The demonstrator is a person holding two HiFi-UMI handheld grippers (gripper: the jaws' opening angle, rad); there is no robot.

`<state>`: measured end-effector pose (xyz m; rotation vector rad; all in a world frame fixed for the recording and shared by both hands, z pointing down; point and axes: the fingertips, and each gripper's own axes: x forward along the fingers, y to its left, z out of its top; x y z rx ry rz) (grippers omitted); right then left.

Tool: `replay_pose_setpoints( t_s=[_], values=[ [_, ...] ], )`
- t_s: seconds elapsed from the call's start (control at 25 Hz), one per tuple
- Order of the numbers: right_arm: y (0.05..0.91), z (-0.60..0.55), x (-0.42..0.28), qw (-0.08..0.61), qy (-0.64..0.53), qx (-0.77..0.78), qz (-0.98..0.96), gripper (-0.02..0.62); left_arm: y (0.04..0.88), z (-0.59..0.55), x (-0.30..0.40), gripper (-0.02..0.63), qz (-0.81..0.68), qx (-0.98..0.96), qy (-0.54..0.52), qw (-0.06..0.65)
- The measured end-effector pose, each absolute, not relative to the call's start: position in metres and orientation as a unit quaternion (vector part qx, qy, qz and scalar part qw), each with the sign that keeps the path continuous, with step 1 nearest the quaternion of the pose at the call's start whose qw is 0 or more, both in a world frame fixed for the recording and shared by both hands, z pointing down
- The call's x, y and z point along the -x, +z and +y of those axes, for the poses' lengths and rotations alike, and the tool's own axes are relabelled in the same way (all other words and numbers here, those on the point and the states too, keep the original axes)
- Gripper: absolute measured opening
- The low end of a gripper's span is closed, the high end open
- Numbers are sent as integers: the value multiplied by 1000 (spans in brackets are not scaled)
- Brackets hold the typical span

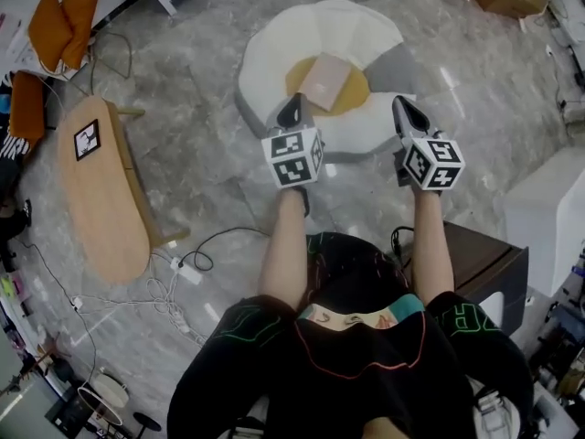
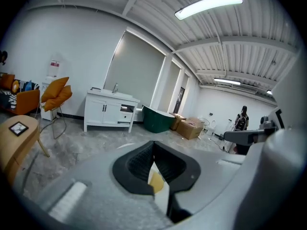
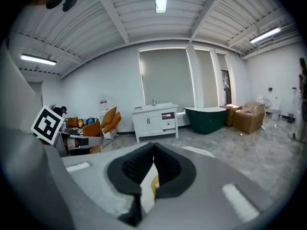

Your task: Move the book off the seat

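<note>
Head view, steeply down: the book lies flat on the yellow cushion at the middle of the white petal-shaped seat, upper centre of the frame. It has not yet come off the seat. I hold both claws out over the seat's near side. The left claw points up-frame, its tip just lower left of the book, over the seat's near edge; I cannot tell whether it touches the seat. The right claw is lower right of the book, its tip at the seat's right-hand edge and apart from the book. Each gripper view shows its dark ribbed pads pressed together with nothing pinched, so both claws are closed and empty; only a sliver of white and yellow shows below the pads. At the left of the frame an oval wooden surface carries a square marker card. Cables trail over the grey marble floor below it. Orange chairs stand upper left, a dark cabinet lower right.
</note>
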<state>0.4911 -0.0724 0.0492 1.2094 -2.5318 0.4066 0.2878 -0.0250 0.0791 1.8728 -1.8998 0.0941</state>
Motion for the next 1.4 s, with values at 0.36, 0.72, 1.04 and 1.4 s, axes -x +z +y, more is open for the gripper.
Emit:
replay_pose_setpoints(
  t_s=[0.36,0.72,1.04,1.4],
  values=[
    [95,-155,-401,180,183,-412,-874,3,164,-97,-240,11,-652,-686,73,314],
    [155,-207,-466,205,257,-462,-823,3,215,-157,-283,11,-611,-699,110,355],
    [278,-227,-451,214,344,-427,-809,3,286,-195,-298,11,-583,-694,169,388],
    [434,-239,-452,266,387,-419,-777,3,441,-230,-298,12,-539,-690,245,416]
  ],
)
